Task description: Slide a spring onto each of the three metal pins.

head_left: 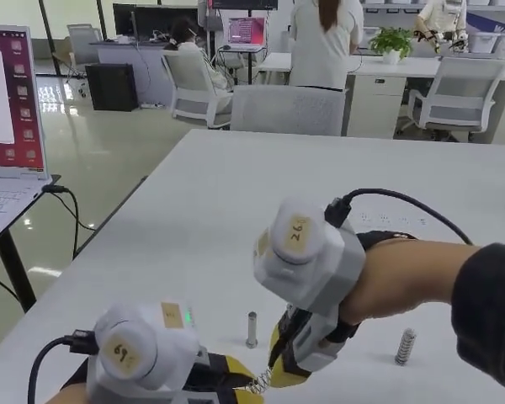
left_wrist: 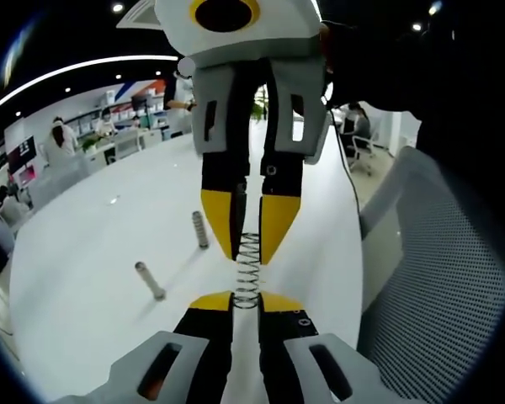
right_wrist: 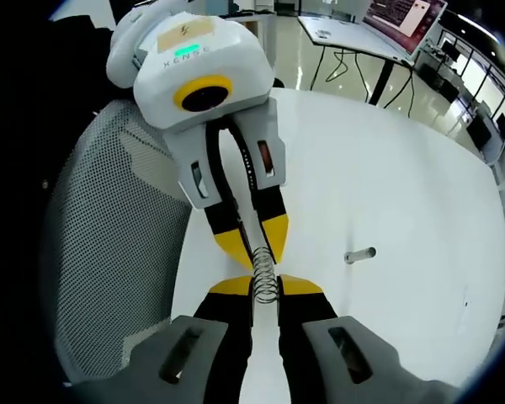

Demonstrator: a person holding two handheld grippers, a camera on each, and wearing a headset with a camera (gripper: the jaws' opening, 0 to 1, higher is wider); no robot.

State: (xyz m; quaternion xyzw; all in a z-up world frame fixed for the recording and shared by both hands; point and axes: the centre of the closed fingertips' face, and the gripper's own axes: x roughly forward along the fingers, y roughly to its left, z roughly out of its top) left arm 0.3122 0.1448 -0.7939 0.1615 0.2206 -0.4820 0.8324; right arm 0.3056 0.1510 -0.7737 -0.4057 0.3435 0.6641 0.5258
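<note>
A thin wire spring (left_wrist: 247, 268) (right_wrist: 264, 271) (head_left: 257, 383) spans the short gap between my two grippers, which face each other tip to tip near the table's front edge. My left gripper (left_wrist: 246, 301) (head_left: 241, 389) is shut on one end of it. My right gripper (right_wrist: 265, 287) (head_left: 273, 377) is shut on the other end. I cannot tell whether a pin runs inside this spring. A bare metal pin (head_left: 252, 329) (left_wrist: 149, 280) (right_wrist: 360, 254) stands upright just beyond the grippers. Further right, another spring (head_left: 405, 346) (left_wrist: 200, 229) stands upright on the table.
The white table (head_left: 337, 185) stretches away behind the grippers. An open laptop (head_left: 8, 126) sits on a desk at the left. A mesh chair (left_wrist: 438, 278) is close to the table's near edge. Chairs, desks and people are further back.
</note>
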